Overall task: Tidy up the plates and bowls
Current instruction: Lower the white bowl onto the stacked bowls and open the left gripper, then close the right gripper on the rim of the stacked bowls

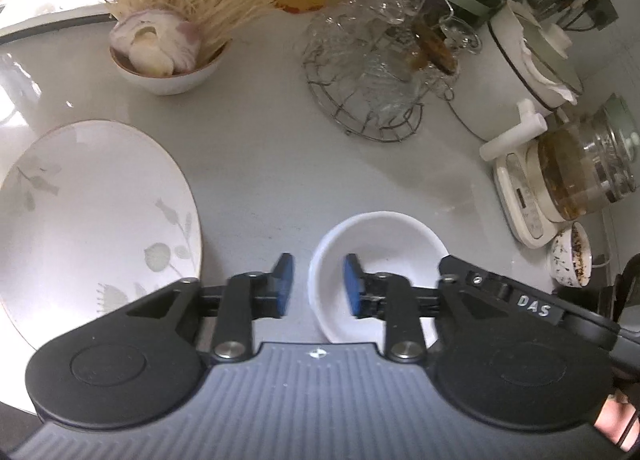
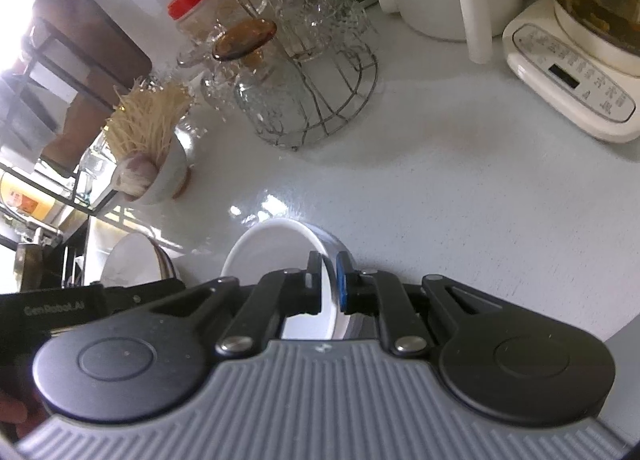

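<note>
A small white bowl (image 1: 380, 244) sits on the pale counter. My left gripper (image 1: 318, 284) is open, its jaws straddling the bowl's left rim, one pad inside and one outside. A large white plate (image 1: 80, 220) with a grey leaf print lies to its left. In the right wrist view my right gripper (image 2: 326, 280) is shut on the right rim of the same white bowl (image 2: 272, 248). The plate (image 2: 132, 260) shows at the lower left there, partly hidden by the left gripper's body.
A bowl of enoki mushrooms and garlic (image 1: 168, 56) stands at the back left. A wire rack of glass cups (image 1: 372, 76) is behind the bowl. A white pot (image 1: 528, 60), a tea kettle on its base (image 1: 576, 180) and a small patterned cup (image 1: 572, 260) crowd the right side.
</note>
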A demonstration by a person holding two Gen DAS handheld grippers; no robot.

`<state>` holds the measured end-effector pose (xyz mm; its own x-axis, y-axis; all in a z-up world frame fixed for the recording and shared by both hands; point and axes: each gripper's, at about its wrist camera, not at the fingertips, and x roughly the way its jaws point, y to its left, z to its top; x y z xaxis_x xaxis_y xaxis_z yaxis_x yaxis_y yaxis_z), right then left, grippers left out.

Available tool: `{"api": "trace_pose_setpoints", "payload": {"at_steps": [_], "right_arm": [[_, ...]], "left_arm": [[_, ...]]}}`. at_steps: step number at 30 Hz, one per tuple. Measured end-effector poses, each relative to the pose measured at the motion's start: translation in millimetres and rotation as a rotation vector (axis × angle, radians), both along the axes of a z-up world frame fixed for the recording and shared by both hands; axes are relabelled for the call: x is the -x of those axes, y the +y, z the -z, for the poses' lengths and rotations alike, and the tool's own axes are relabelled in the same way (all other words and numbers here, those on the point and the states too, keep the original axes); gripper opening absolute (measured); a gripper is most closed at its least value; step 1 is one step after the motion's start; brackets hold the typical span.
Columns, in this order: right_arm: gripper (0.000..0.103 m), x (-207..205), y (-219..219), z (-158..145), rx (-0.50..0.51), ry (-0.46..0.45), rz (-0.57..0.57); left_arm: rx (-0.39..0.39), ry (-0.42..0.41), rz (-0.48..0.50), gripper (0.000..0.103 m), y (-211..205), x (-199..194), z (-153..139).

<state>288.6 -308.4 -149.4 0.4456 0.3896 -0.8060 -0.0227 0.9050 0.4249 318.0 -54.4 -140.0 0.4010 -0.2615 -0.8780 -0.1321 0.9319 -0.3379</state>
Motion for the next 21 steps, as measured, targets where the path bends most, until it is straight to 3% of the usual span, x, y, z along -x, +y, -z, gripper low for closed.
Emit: {"api": "trace_pose_setpoints", "payload": {"at_steps": [2, 3, 6, 12, 21], "right_arm": [[0.054, 1, -4, 0, -0.027, -0.010, 0.021], [0.057, 2, -6, 0, -0.035, -0.019, 0.030], [0.057, 3, -11, -1, -0.044, -0.034, 0.070], [0.057, -1, -25, 13, -0.049, -0.003, 0.126], [0.057, -3, -17, 36, -0.071, 0.071, 0.077]], "left_arm": [[-0.015, -0.007, 0.014, 0.045, 0, -2, 0], [-0.016, -0.009, 0.013, 0.049, 1, -3, 0], [-0.017, -0.003, 0.004, 0.057, 4, -6, 4], [-0.022, 0.020, 0.025, 0.057, 4, -15, 12], [0.003, 0.003, 0.081, 0.059, -7, -20, 12]]}}
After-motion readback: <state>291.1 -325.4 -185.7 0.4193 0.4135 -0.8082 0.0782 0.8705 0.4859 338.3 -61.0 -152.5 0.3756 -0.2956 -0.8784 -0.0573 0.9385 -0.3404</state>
